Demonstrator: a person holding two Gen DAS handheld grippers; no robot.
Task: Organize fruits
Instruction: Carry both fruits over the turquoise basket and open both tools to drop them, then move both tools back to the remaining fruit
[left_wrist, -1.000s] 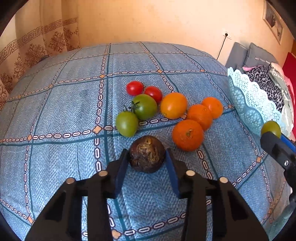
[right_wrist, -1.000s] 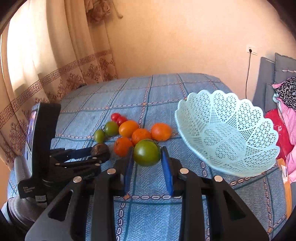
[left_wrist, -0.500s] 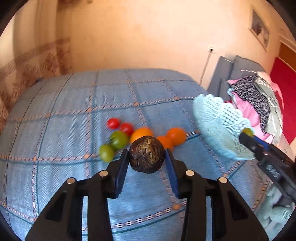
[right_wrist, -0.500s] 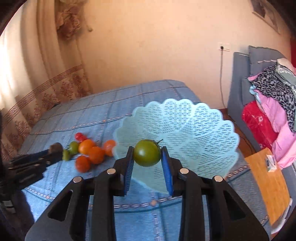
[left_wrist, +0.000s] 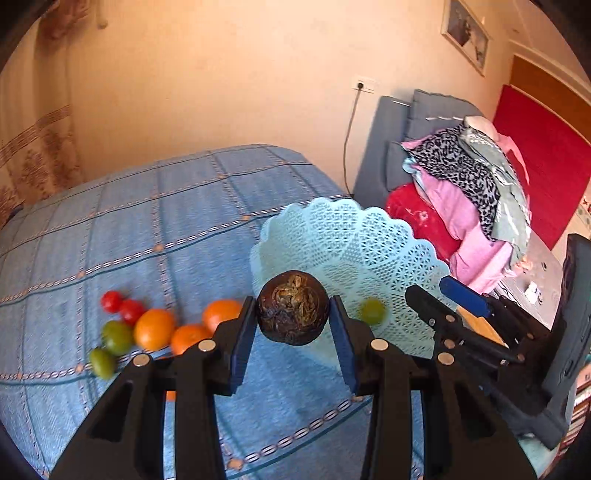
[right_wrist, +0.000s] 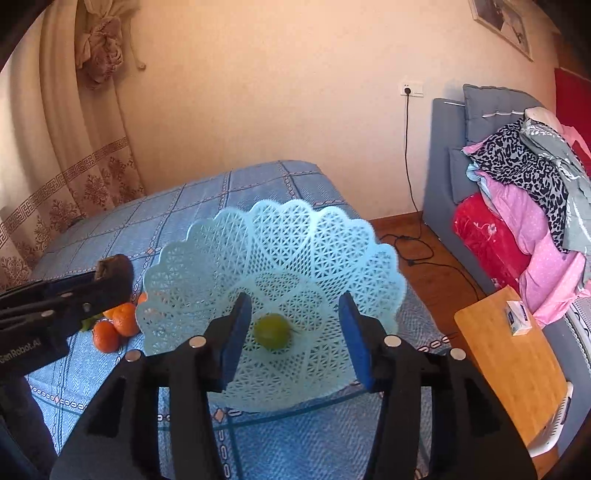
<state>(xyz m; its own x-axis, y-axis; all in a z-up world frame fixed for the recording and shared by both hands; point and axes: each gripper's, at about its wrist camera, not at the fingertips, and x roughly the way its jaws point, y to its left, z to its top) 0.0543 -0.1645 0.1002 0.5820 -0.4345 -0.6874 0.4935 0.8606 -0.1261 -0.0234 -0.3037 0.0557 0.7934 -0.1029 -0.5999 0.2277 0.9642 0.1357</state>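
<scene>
My left gripper (left_wrist: 292, 334) is shut on a dark brown round fruit (left_wrist: 292, 307), held above the bed near the left rim of the light blue lattice basket (left_wrist: 369, 251). My right gripper (right_wrist: 293, 332) hangs over the basket (right_wrist: 273, 254) with its jaws opening; a green tomato (right_wrist: 271, 331) sits below them on the basket floor, free of the pads. That tomato (left_wrist: 372, 311) also shows in the left wrist view, with the right gripper (left_wrist: 439, 295) beside it. Oranges (left_wrist: 154, 329), red tomatoes (left_wrist: 122, 306) and green tomatoes (left_wrist: 116, 336) lie in a row on the blue bedspread (left_wrist: 129, 229).
A grey chair piled with clothes (right_wrist: 524, 192) stands right of the bed. A wooden side table (right_wrist: 513, 354) with a small box is at the lower right. A cable (right_wrist: 413, 236) trails on the floor. Curtains (right_wrist: 74, 147) hang at the left.
The right gripper carried the green tomato over the basket, then its jaws parted and the tomato dropped into the basket. The left gripper lifted the brown fruit and swung right toward the basket.
</scene>
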